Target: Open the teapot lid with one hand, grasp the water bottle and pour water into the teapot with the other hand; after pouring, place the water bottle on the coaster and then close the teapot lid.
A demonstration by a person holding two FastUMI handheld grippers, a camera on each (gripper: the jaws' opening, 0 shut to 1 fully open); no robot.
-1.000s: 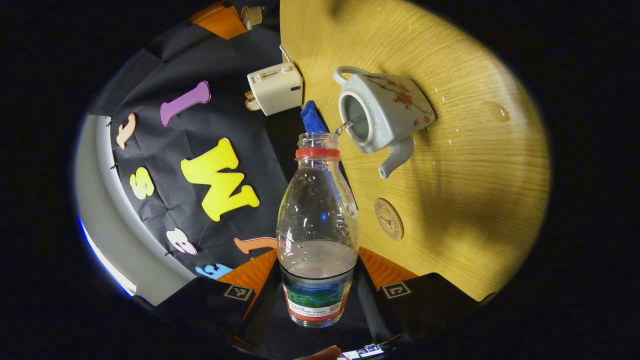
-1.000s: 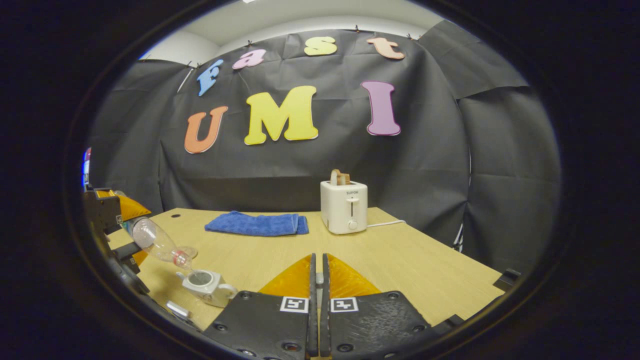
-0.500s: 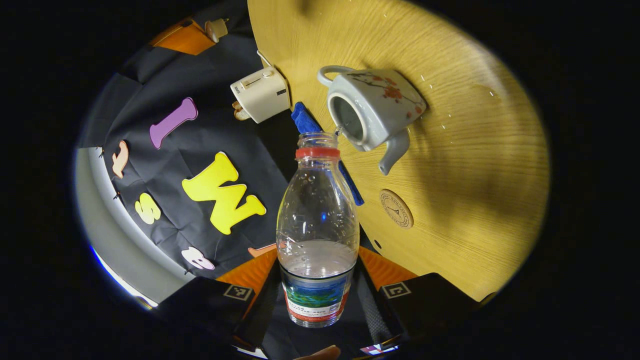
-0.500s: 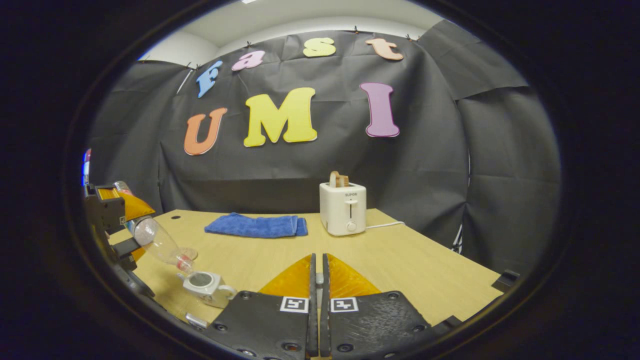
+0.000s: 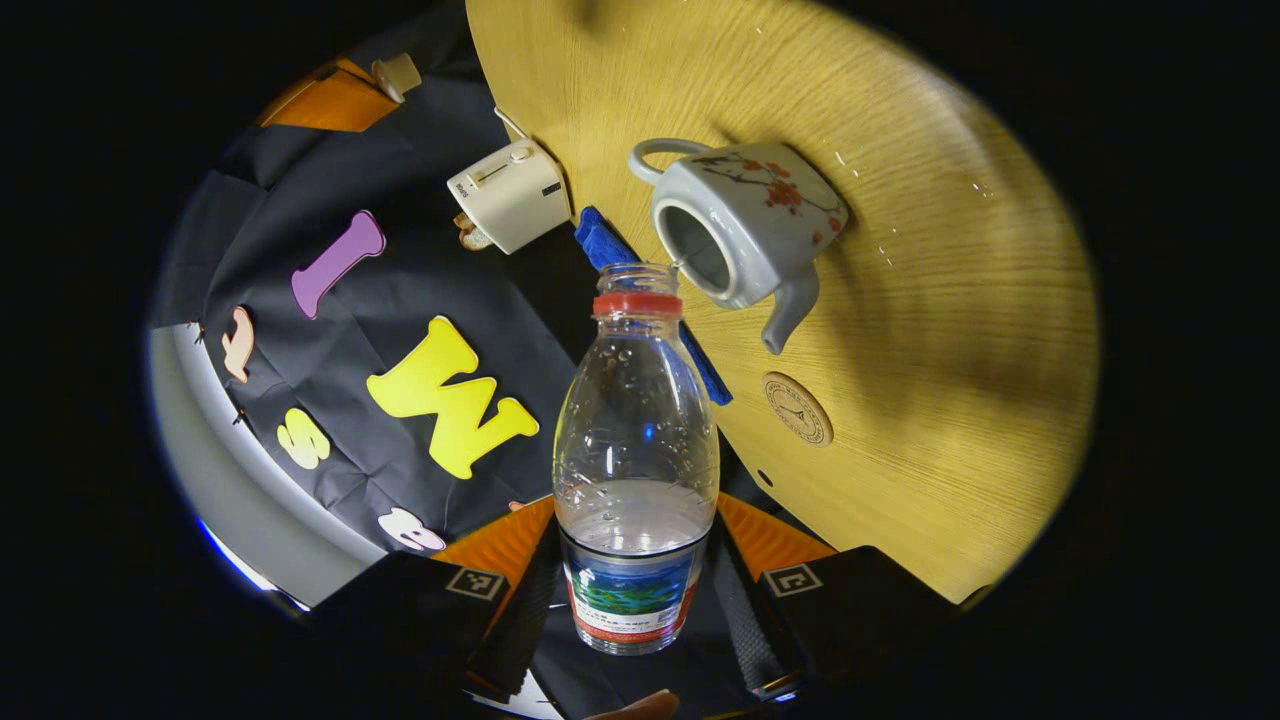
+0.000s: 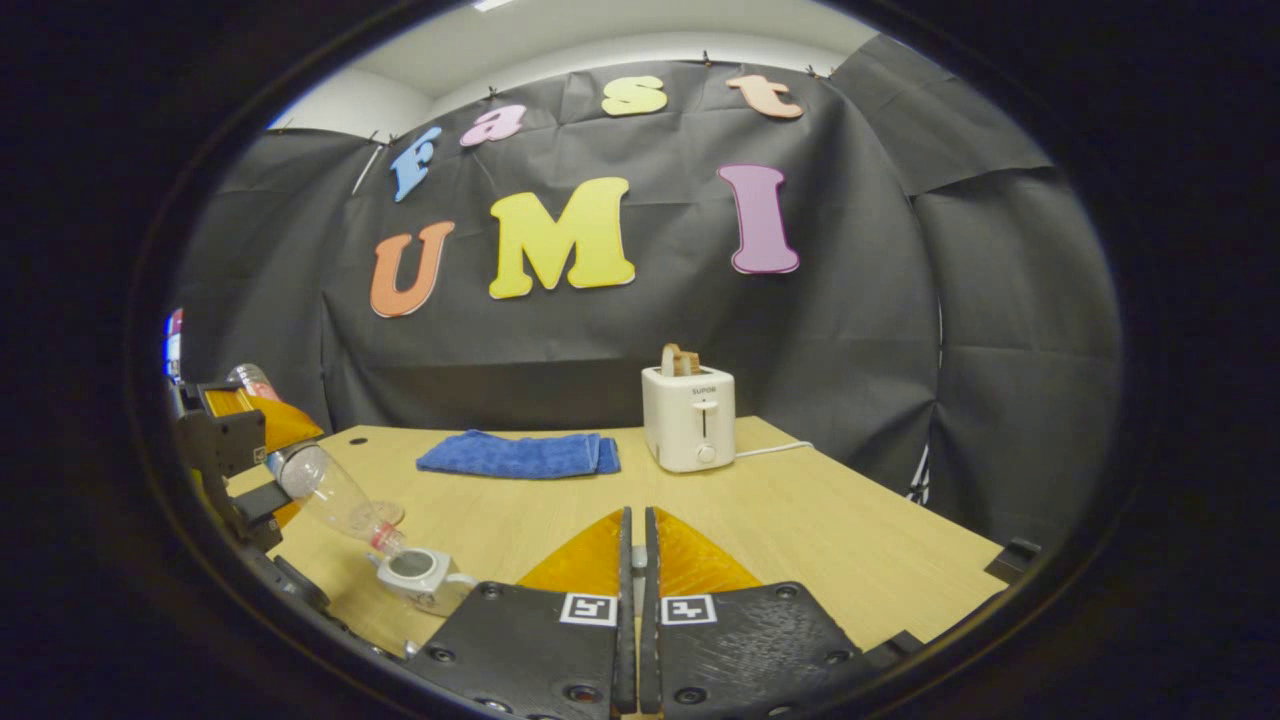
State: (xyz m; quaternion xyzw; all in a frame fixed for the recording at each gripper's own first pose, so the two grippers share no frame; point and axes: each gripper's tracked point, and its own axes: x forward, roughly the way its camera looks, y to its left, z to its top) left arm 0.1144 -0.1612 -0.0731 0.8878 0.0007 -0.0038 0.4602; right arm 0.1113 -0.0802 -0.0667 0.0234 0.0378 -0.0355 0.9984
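Spill risk: left gripper (image 5: pixel 636 590) clamps tilted water bottle (image 5: pixel 636 450); its mouth skirts teapot (image 5: pixel 740 235) rim at 1 o'clock; right gripper (image 6: pixel 636 560) fingers together.

The stream from the water bottle (image 5: pixel 636 470) into the teapot (image 5: pixel 738 232) has thinned to a last trickle at the rim. In the right gripper view the bottle (image 6: pixel 335 497) has eased lower toward the teapot (image 6: pixel 418 575).
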